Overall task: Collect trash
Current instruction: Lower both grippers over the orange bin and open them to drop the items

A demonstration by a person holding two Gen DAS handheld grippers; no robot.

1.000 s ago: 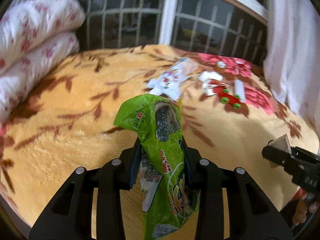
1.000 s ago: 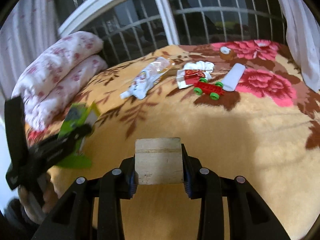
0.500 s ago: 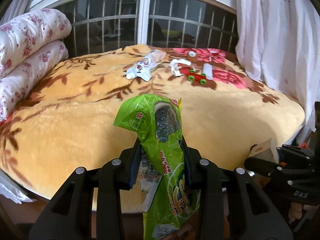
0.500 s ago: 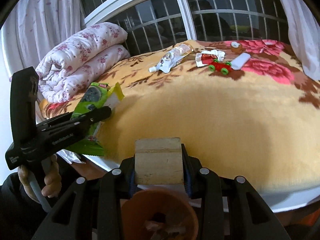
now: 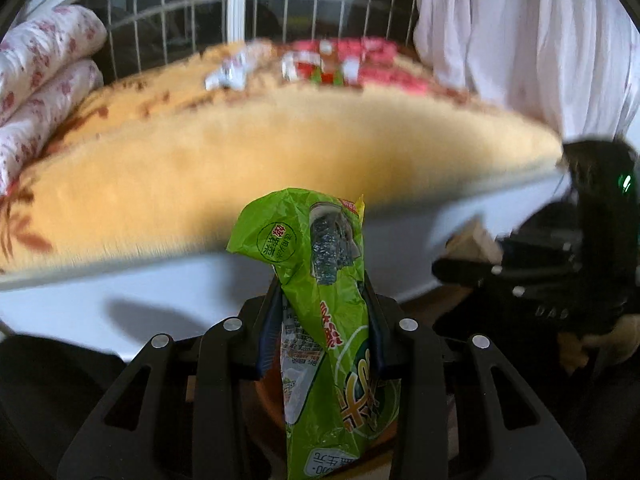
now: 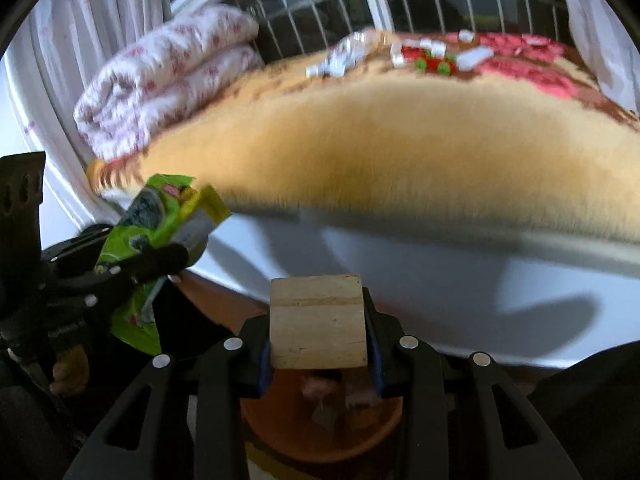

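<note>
At lower centre, the left gripper (image 5: 320, 316) clamps a green snack wrapper (image 5: 320, 280) and the right gripper (image 6: 318, 340) clamps a wooden block (image 6: 318, 320) above an orange bin (image 6: 320, 432); neither is dropped yet. Wrappers (image 6: 340, 58) remain on the bed (image 6: 400, 152), upper frame.

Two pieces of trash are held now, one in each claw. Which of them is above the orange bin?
The wooden block in the right claw: the orange bin shows directly under it. The green wrapper hangs off to the side.
</note>
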